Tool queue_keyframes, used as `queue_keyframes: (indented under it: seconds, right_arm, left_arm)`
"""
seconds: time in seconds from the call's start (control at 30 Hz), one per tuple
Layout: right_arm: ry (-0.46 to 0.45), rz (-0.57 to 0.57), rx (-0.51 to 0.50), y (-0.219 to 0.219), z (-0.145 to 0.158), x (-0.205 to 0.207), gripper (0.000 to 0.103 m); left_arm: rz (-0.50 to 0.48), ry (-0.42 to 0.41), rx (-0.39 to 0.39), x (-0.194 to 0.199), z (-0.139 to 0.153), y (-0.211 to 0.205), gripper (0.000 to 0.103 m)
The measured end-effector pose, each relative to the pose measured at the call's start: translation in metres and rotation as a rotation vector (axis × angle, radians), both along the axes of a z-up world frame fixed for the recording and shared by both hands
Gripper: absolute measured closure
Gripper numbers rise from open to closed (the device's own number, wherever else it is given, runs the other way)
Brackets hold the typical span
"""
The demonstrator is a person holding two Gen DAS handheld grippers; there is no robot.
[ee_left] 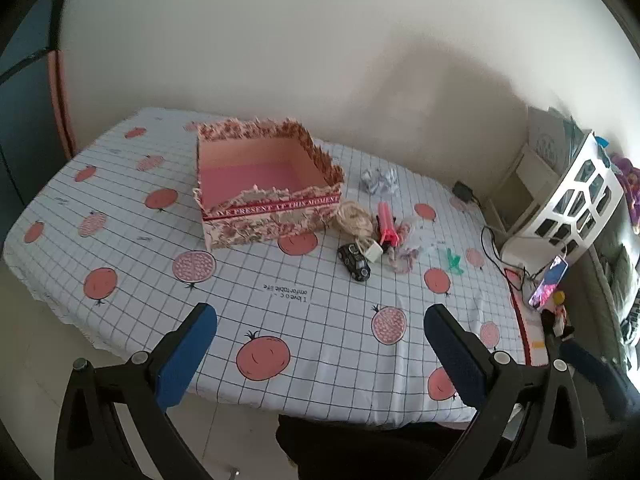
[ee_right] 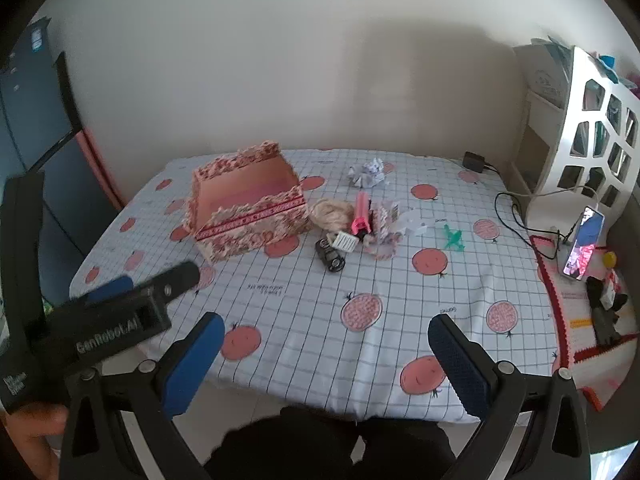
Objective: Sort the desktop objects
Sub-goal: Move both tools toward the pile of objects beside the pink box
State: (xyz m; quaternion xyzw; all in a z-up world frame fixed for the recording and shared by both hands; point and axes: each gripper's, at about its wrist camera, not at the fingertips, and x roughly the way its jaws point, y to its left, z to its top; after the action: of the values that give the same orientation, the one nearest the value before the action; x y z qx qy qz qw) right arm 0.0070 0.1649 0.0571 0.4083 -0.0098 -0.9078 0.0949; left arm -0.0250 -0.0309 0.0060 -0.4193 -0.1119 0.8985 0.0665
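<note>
- Desktop objects lie in a loose cluster on the tablecloth, just right of the floral box: none of them is in the box yet, so by my reading your sorting has not started.
- Your floral box stands open on the far left part of the table, and the pink floor that shows inside it is bare.
- Nearest the box is the straw-coloured bundle, touching or almost touching its right wall.
- Beside that you have the pink tube, the white ribbed piece, the black toy car and a crinkled clear wrapper, all bunched together.
- Standing apart are the crumpled paper ball further back and the green plastic piece to the right.
- Your left gripper is spread wide with nothing between its blue pads, hovering over the near edge of the table.
- Your right gripper is likewise spread wide and carries nothing, well short of the cluster.
- Everything remains to be done: each piece still needs picking up and placing.
</note>
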Motion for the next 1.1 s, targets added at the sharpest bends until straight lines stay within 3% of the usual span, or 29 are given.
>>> queue_keyframes:
  seconds: [0.2,0.4,0.83,1.1]
  right_arm:
    - [-0.012,-0.068,-0.042,0.007,-0.002,-0.021,0.0]
    - [-0.035,-0.034,-0.079,0.009,-0.01,-0.038,0.0]
    - [-0.047,-0.007,-0.182,0.035,-0.024,-0.06,0.0]
    - [-0.052,-0.053,-0.217,0.061,-0.024,-0.092,0.0]
  left_arm:
    - [-0.047,-0.042,-0.04,-0.021,-0.011,0.006,0.0]
    - [-0.021,-0.085,-0.047,-0.03,-0.015,0.009,0.0]
    - [0.075,-0.079,-0.138,-0.038,-0.001,0.032,0.0]
    - [0.051,-0.082,-0.158,-0.065,0.012,0.061,0.0]
